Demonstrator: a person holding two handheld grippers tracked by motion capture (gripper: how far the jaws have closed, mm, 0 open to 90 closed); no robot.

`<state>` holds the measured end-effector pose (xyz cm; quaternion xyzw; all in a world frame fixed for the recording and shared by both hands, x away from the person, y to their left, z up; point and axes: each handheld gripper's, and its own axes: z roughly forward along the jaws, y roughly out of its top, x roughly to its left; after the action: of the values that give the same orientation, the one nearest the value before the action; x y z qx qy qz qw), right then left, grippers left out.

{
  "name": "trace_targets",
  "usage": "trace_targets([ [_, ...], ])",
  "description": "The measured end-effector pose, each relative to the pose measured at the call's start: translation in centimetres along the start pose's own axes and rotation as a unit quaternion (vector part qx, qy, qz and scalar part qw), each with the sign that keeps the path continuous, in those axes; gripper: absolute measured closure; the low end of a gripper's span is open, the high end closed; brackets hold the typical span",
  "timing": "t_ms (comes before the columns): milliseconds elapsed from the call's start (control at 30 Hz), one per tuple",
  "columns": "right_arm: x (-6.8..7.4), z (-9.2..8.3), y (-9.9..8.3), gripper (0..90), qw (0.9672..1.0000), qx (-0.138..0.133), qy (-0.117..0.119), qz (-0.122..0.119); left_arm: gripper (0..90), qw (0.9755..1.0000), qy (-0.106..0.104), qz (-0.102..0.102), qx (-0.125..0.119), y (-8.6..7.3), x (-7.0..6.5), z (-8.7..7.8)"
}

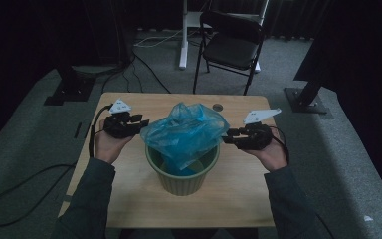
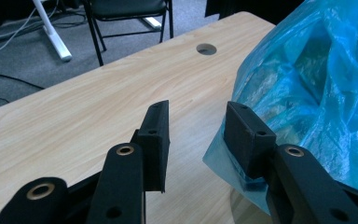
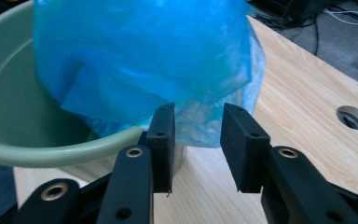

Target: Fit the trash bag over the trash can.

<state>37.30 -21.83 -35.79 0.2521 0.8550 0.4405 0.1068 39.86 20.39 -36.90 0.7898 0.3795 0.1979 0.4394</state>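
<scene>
With both my left tool [image 1: 140,123] and right tool [image 1: 227,137] standing apart, the blue bag [image 1: 185,133] sits bunched in the green bin [image 1: 181,180] mid-bench, its rim yet unlined.

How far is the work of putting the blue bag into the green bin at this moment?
Done: the blue plastic bag sits in the green bin, its lower part inside. In hand: nothing; the left tool and right tool stand open beside it, one left pad touching the film. Left: the top billows above the rim, not folded over it.
</scene>
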Motion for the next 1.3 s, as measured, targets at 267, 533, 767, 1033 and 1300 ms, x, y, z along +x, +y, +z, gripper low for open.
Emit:
trace_targets([
  [267,0.5,0.2,0.5,60.3,0.9998,-0.004,0.014,-0.013,57.4,0.9997,-0.006,-0.005,-0.021,0.7,-0.1,-0.8],
  [533,0.7,0.4,0.9,59.5,0.9995,-0.011,0.018,-0.022,56.1,0.9995,0.0,-0.013,-0.03,1.3,0.1,-1.3],
  [767,0.7,0.7,1.0,59.5,0.9995,-0.009,0.021,-0.023,53.7,0.999,0.016,-0.025,-0.033,1.6,-0.1,-1.1],
  [1033,0.9,1.1,1.0,59.5,0.9993,-0.006,0.026,-0.026,51.9,0.9985,-0.003,-0.032,-0.044,1.9,-0.5,-0.9],
  [1300,0.9,1.0,1.0,59.5,0.9993,-0.012,0.025,-0.025,47.9,0.9937,-0.098,-0.014,-0.052,1.9,-1.5,-1.1],
])
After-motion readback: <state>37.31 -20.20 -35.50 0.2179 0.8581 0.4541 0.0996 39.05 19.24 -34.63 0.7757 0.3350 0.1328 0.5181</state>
